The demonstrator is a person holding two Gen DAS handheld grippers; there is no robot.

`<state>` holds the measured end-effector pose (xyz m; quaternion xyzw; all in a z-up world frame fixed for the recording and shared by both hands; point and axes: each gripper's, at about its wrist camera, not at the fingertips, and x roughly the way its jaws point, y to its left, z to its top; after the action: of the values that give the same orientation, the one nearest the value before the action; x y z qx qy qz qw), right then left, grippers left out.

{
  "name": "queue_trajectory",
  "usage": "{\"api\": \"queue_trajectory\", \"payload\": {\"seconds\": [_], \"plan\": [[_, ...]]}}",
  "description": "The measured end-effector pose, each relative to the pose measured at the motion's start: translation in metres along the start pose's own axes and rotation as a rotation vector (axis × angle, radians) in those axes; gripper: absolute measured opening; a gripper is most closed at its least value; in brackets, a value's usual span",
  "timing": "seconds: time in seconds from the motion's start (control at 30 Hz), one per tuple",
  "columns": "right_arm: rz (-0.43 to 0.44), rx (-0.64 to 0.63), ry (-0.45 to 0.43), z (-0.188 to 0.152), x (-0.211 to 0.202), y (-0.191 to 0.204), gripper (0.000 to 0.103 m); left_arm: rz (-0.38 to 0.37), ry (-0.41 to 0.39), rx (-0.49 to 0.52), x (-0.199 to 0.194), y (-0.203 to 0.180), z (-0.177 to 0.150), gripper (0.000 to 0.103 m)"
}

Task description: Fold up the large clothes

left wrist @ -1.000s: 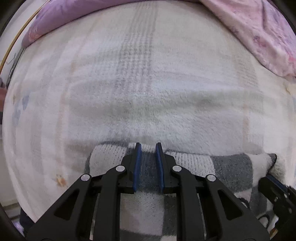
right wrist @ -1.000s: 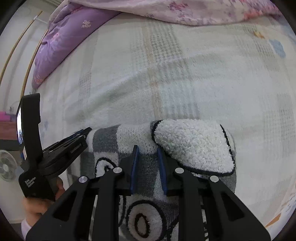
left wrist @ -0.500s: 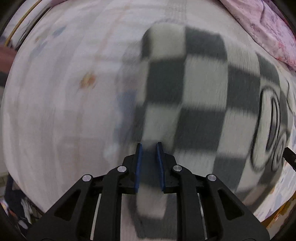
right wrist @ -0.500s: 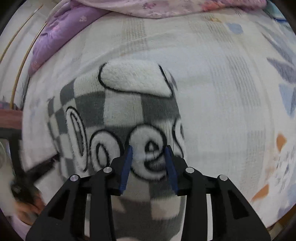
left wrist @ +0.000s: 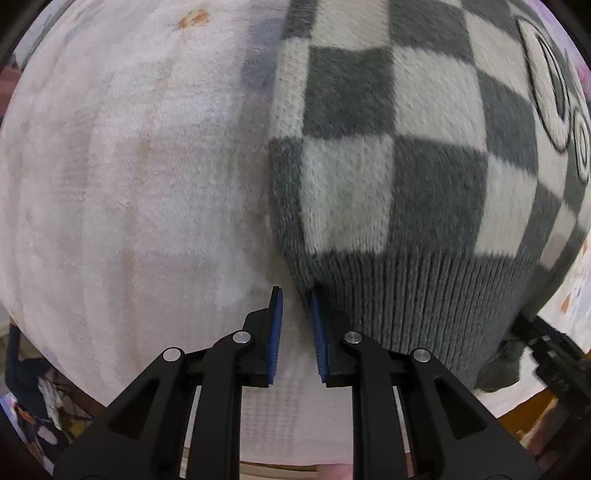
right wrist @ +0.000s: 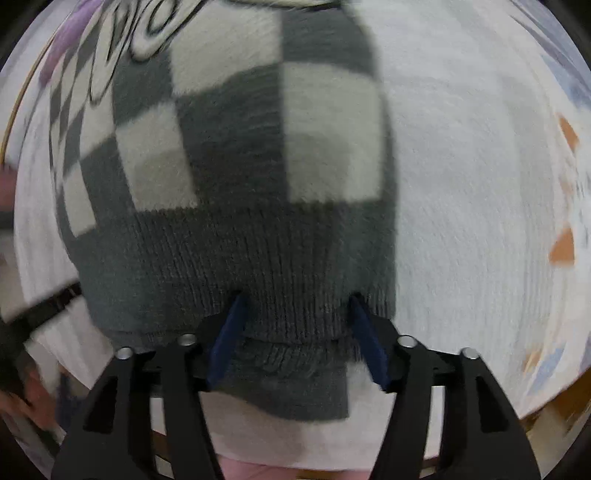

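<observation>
A grey-and-white checked sweater [left wrist: 406, 166] with a dark ribbed hem lies spread on the pale bed cover [left wrist: 147, 166]. My left gripper [left wrist: 295, 295] points down at the hem's left corner. Its pads stand a narrow gap apart, and only bed cover shows between them; the corner touches the right pad. My right gripper [right wrist: 297, 299] hovers over the hem of the sweater [right wrist: 240, 166] near its right corner. Its jaws are opening, with the hem lying between them and the pads not pressing on it. The view is blurred by motion.
The bed's near edge runs along the bottom of both views, with brown floor [left wrist: 524, 413] beyond it. A purple quilt [right wrist: 70, 33] lies at the far left. The other gripper [left wrist: 546, 354] shows at the right edge, and a person's hand [right wrist: 22, 387] at the lower left.
Both grippers moved from the folded far end back along the sweater to its ribbed hem, spreading it out. The right jaws opened and let go. Fabric no longer sits between the left pads.
</observation>
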<state>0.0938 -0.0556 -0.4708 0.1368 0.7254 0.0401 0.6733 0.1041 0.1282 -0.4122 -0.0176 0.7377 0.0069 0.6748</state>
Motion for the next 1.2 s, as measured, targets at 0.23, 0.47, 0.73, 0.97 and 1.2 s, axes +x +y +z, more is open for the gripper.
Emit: {"api": "queue_trajectory", "payload": {"seconds": [0.23, 0.47, 0.73, 0.97, 1.2], "plan": [[0.143, 0.057, 0.07, 0.01, -0.031, -0.007, 0.091, 0.001, -0.051, 0.063, -0.042, 0.015, 0.001, 0.068], [0.23, 0.077, -0.053, 0.011, -0.071, -0.037, 0.094, 0.005, -0.086, 0.081, -0.064, 0.024, 0.009, 0.082], [0.193, 0.029, -0.117, 0.033, -0.082, -0.065, 0.094, -0.082, -0.138, 0.054, -0.067, 0.037, 0.046, 0.086], [0.266, -0.024, -0.128, 0.064, -0.073, -0.061, 0.095, -0.188, -0.179, 0.035, -0.06, 0.043, 0.088, 0.087], [0.384, -0.005, -0.09, 0.091, -0.062, -0.086, 0.095, -0.444, -0.129, -0.076, -0.027, 0.073, 0.127, 0.091]]}}
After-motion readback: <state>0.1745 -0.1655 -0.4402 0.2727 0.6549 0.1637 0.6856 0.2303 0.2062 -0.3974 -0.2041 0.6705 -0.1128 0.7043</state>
